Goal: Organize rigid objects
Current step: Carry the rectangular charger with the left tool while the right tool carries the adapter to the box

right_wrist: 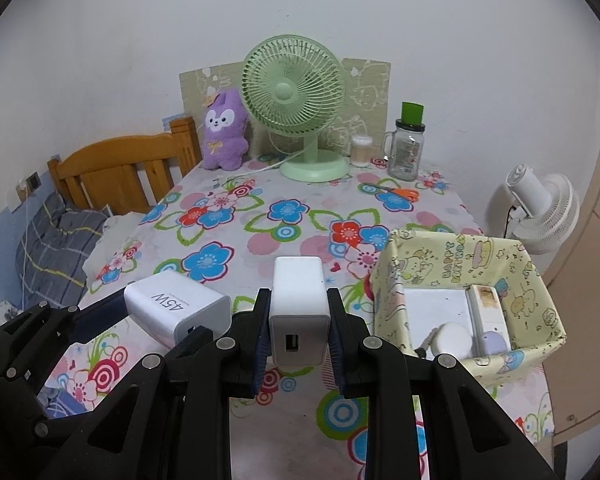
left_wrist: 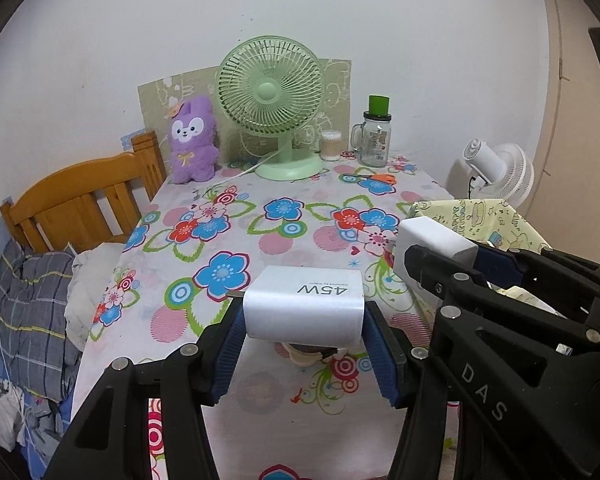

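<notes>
Above the floral table, left tool clamps a white "45W" charger; right tool clamps a plain white one.

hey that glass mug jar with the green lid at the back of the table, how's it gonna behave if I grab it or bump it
The glass jar is probably rigid but breakable, since its walls look clear. It looks empty, so likely light. Tall, with a green lid stacked on top, it may tip if bumped high; its side handle should stop it rolling far.
</notes>
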A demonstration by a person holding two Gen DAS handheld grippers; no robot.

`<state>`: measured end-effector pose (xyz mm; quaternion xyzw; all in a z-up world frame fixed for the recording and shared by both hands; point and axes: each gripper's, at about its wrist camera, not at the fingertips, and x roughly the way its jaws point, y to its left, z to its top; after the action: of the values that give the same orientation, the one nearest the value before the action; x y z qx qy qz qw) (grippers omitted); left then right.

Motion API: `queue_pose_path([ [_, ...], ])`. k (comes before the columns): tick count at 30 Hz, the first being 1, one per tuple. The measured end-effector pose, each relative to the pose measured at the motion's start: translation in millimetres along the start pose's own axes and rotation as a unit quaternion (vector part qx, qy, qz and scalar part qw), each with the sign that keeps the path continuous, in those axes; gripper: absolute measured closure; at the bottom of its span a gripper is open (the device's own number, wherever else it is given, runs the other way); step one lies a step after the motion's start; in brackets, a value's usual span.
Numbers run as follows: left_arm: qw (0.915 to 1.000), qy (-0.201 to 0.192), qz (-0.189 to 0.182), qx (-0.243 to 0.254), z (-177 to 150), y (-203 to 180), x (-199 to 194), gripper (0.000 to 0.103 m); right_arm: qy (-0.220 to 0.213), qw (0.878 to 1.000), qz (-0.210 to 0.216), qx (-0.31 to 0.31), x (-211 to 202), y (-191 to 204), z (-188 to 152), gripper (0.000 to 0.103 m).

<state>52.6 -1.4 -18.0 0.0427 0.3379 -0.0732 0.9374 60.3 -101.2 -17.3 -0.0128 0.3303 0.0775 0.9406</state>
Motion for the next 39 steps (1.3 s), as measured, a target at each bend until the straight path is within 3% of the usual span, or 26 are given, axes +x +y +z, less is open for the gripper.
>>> queue_pose_path([
  [39,0.9962,0.002,-0.061,0.062,41.2,-97.9,33.5,0.044,-0.003,0.996,-0.062,0.062,-0.9,-112.6,11.9,0.075],
])
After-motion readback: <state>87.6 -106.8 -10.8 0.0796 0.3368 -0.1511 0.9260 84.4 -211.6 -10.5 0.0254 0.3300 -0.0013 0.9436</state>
